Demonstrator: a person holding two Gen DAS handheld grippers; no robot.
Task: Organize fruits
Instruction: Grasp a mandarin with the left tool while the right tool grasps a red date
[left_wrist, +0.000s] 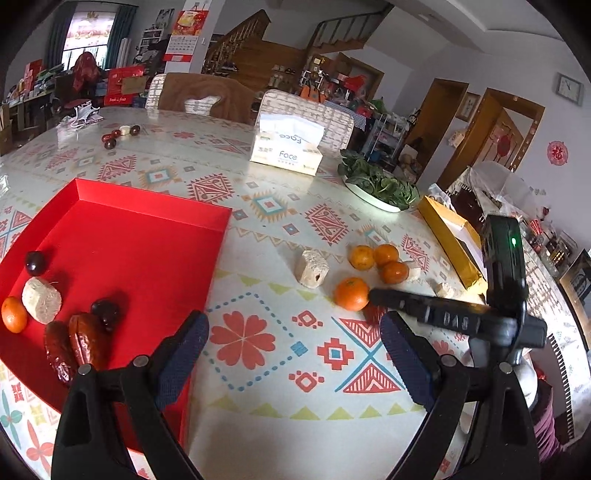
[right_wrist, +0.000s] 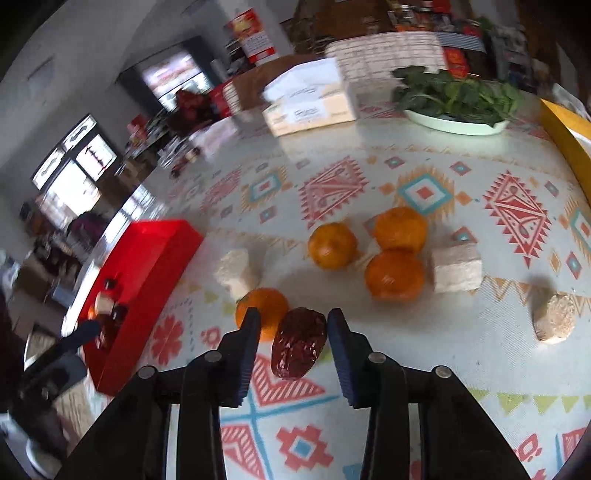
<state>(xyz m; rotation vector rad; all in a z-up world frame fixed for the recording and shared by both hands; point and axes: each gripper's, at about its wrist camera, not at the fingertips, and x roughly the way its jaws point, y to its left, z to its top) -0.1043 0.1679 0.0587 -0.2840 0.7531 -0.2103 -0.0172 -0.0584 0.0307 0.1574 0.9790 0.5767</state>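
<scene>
My right tool (right_wrist: 290, 325) sits low over the counter (right_wrist: 424, 369) with a dried red date (right_wrist: 298, 343) between its narrowed pads; the right pad looks to touch the date's top edge, the left stands a little off, so I cannot call it a firm pinch. The date is wrinkled, dark maroon, oblong, lying on the glossy patterned cover just beside a smooth orange mandarin (right_wrist: 263, 308). Beyond lie three more mandarins (right_wrist: 393, 275) and pale, crumbly blocks (right_wrist: 457, 267). My left tool (left_wrist: 293, 336) hangs spread wide, empty, above the counter beside the red tray (left_wrist: 147, 240). In the tray lie two wrinkled dates (left_wrist: 83, 341), two dark glossy round fruits, a pale block and a mandarin (left_wrist: 14, 314).
</scene>
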